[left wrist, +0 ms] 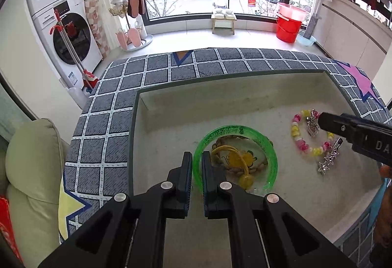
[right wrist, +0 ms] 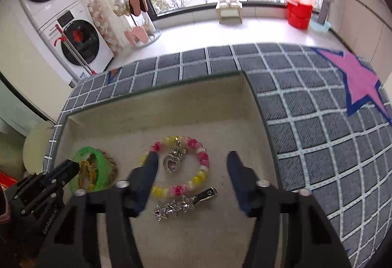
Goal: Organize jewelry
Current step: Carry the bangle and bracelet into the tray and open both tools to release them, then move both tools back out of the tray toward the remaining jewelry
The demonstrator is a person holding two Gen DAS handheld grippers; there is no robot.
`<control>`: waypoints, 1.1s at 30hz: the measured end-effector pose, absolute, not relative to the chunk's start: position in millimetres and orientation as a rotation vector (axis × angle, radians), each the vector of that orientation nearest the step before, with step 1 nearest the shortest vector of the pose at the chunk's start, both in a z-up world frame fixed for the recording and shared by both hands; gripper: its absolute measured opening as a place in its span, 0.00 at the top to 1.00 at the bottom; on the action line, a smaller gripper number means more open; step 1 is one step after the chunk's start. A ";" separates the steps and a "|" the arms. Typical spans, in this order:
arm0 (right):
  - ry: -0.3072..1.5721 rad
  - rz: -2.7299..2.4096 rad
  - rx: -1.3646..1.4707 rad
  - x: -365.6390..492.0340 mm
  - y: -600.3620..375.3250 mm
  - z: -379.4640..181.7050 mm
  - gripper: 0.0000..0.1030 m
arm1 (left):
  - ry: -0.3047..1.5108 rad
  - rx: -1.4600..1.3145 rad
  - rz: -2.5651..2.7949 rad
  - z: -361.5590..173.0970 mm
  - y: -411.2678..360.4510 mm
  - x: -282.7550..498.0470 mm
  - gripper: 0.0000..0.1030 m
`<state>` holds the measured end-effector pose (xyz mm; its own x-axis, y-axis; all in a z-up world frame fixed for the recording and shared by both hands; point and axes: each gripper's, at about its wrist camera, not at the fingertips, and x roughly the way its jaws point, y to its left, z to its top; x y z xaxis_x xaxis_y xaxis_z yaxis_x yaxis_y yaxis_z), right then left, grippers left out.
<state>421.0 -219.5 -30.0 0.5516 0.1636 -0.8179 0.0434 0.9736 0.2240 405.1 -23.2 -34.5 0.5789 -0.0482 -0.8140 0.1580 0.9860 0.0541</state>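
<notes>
Green bangle [left wrist: 235, 157] is sitting in tray [left wrist: 245, 96], left gripper [left wrist: 197, 178] pinching its rim. Right gripper [right wrist: 192, 176] is hanging spread over bead bracelet [right wrist: 196, 170] & star clip [right wrist: 181, 205]. Next, prob: release bangle gently w/o dragging.

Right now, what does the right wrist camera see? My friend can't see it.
The open right gripper hovers over a pink and yellow bead bracelet and a silver star clip in a beige tray. A green bangle lies at left, by the left gripper.
</notes>
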 end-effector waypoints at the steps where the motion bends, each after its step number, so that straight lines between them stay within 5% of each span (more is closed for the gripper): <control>1: 0.980 0.076 0.227 420.2 -218.3 -27.2 0.38 | 0.943 0.126 -0.120 -33.4 -23.2 404.8 0.80; 33: 0.933 0.131 0.305 358.8 -231.2 5.6 0.38 | 0.849 0.055 -0.104 -4.7 -9.2 390.0 0.77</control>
